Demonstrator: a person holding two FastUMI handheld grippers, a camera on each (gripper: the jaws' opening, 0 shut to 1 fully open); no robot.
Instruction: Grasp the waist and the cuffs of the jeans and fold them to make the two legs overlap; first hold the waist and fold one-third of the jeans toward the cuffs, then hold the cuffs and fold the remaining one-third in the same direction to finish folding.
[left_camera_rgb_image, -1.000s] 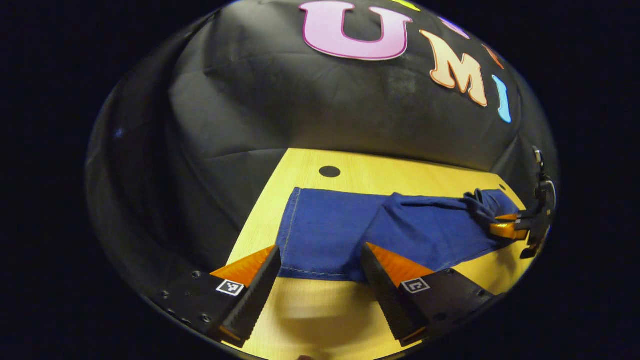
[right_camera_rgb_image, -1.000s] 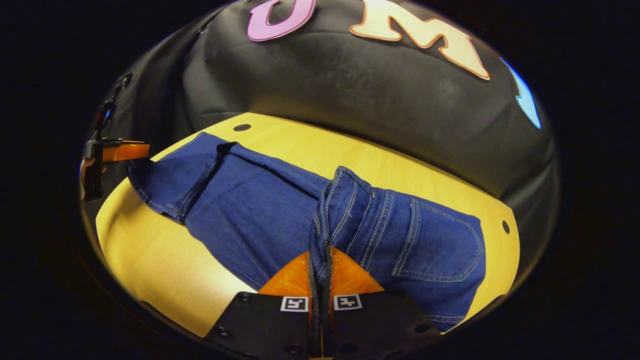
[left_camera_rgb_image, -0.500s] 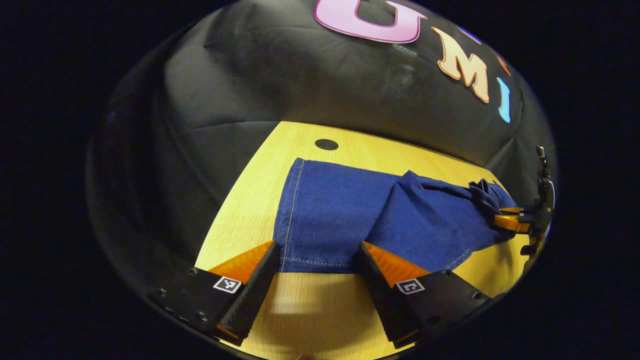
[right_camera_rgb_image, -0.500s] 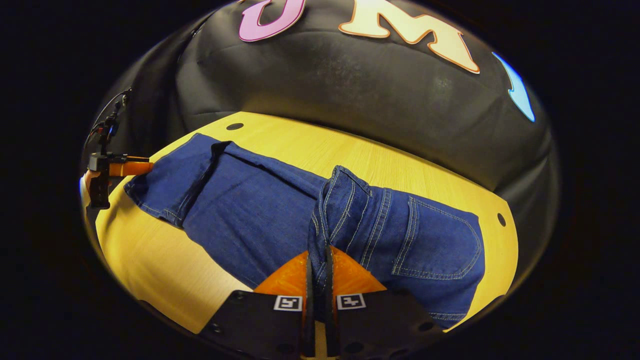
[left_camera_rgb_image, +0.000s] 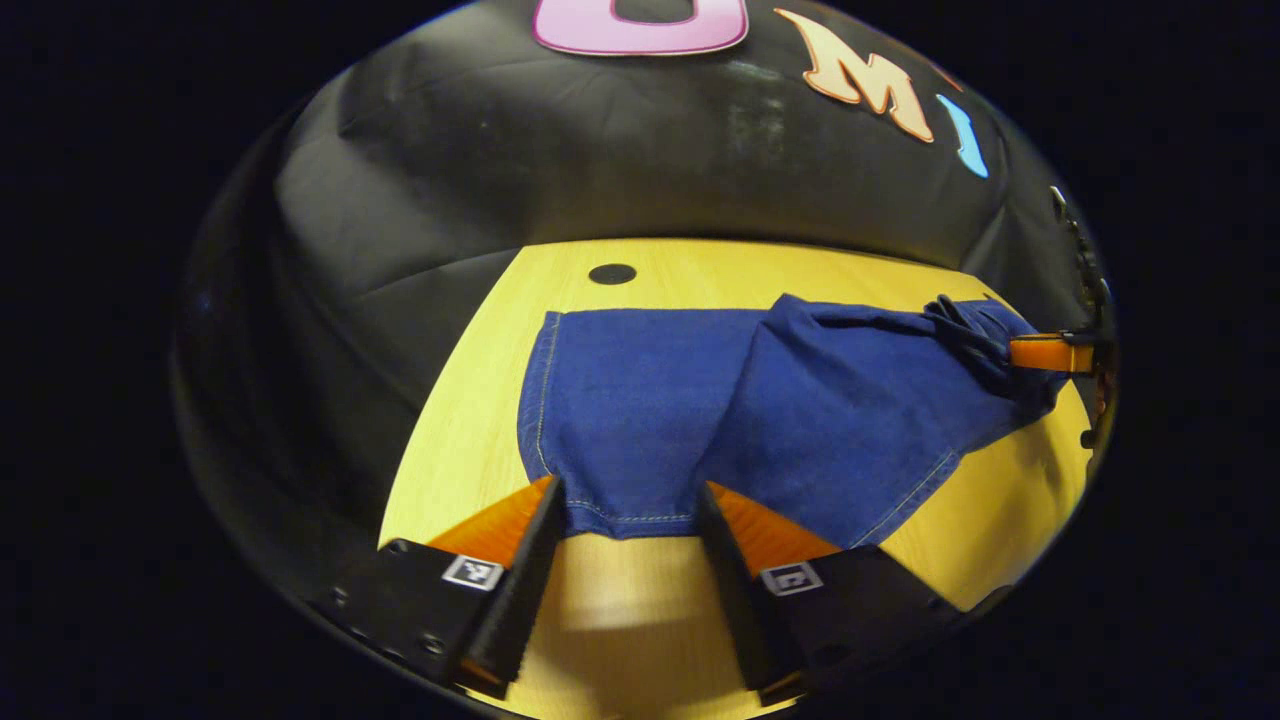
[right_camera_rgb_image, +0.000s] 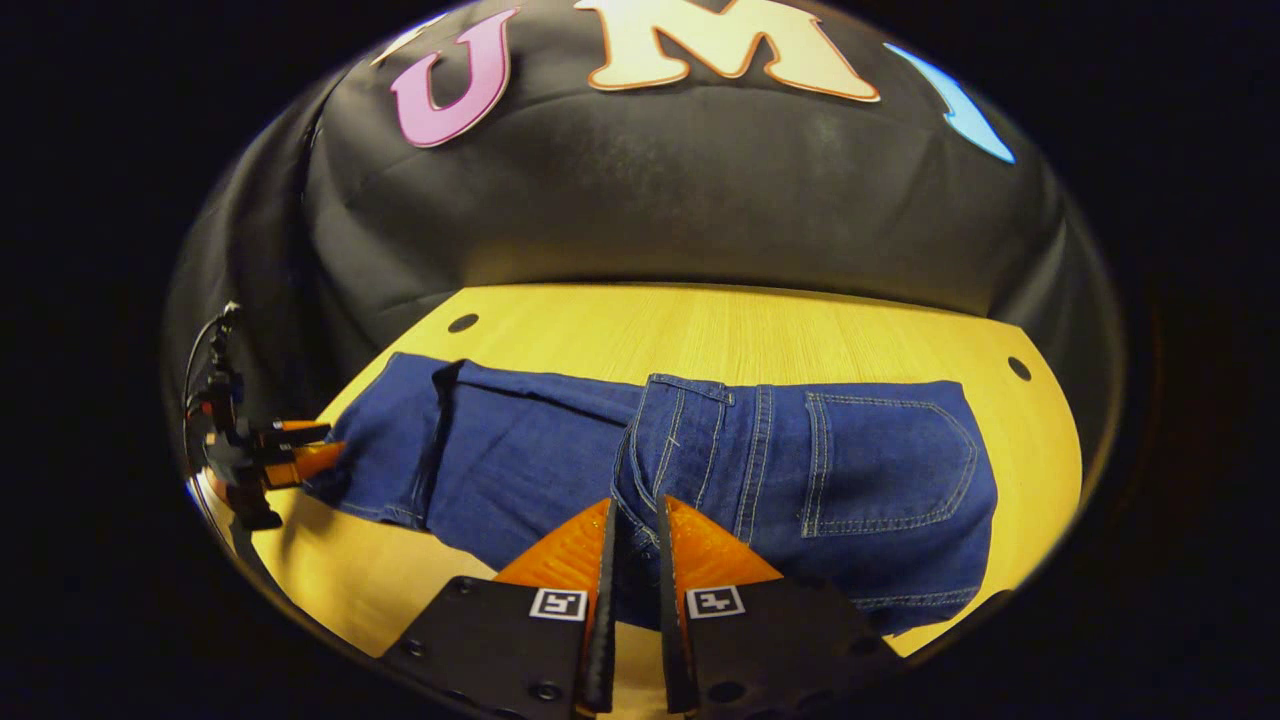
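dark blue denim jeans (right_camera_rgb_image: 700, 455) flat on yellow wooden table (right_camera_rgb_image: 760, 325), long axis across it, waist right, cuffs left | right gripper (right_camera_rgb_image: 635, 520) pinching waist fold; left gripper (left_camera_rgb_image: 628, 500) spread astride cuff hem

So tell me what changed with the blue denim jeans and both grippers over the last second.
The right gripper, pinching the blue denim jeans at the waist, brought it down so the seat lies flatter on the yellow wooden table. The left gripper closed in on the cuff hem. It remains open; the right remains shut.
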